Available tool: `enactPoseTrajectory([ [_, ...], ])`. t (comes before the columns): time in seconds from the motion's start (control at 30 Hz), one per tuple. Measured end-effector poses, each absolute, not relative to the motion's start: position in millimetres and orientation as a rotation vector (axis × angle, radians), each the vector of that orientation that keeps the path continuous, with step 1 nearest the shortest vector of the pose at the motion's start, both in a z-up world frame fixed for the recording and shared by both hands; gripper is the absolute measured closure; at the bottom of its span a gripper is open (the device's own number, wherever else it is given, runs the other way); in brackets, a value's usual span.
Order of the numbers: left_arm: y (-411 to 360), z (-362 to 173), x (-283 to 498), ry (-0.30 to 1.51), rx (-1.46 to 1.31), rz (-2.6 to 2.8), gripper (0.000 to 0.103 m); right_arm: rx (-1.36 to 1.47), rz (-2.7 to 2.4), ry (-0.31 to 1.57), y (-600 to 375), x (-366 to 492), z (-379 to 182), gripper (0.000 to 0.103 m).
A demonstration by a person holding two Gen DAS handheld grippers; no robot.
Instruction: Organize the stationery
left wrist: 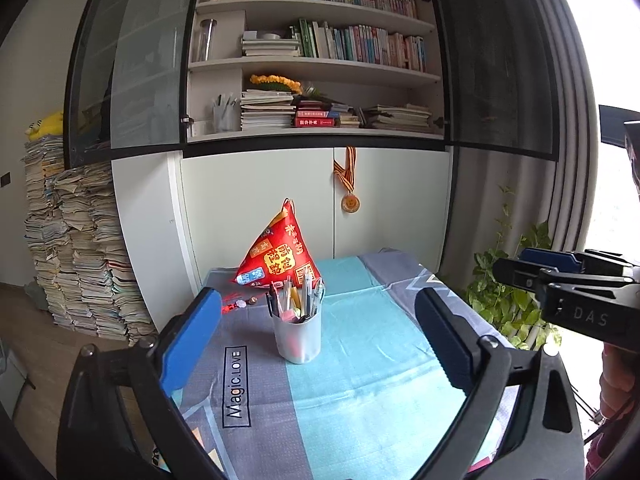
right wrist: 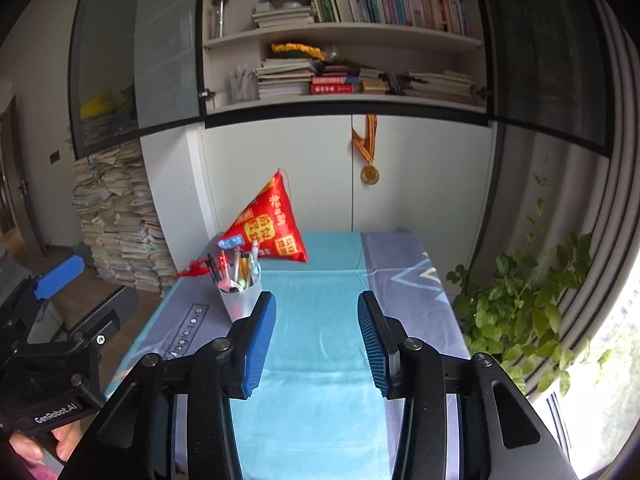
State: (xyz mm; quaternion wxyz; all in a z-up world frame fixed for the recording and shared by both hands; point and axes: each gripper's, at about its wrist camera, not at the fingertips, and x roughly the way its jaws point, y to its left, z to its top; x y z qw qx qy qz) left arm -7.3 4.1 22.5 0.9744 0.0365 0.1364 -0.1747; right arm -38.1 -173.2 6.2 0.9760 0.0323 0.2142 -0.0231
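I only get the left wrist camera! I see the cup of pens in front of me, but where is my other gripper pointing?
Observer: The right gripper points at the bare turquoise strip of the tablecloth, with the pen cup just off its left finger.
Operator: Is it holding anything?
Observer: No. Its jaws stand apart with only cloth showing between them.
Operator: What's hiding on the right of the table?
Observer: A leafy green plant stands beside the table's right edge, next to the curtain.
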Motion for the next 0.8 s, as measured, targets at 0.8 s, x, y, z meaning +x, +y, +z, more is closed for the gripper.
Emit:
enactPoseTrajectory([
  [0.8, -2, 41, -38, 0.199, 0.109, -0.343, 0.001, 0.056, -0.101, 0.316, -174, -88, 40, 0.060],
])
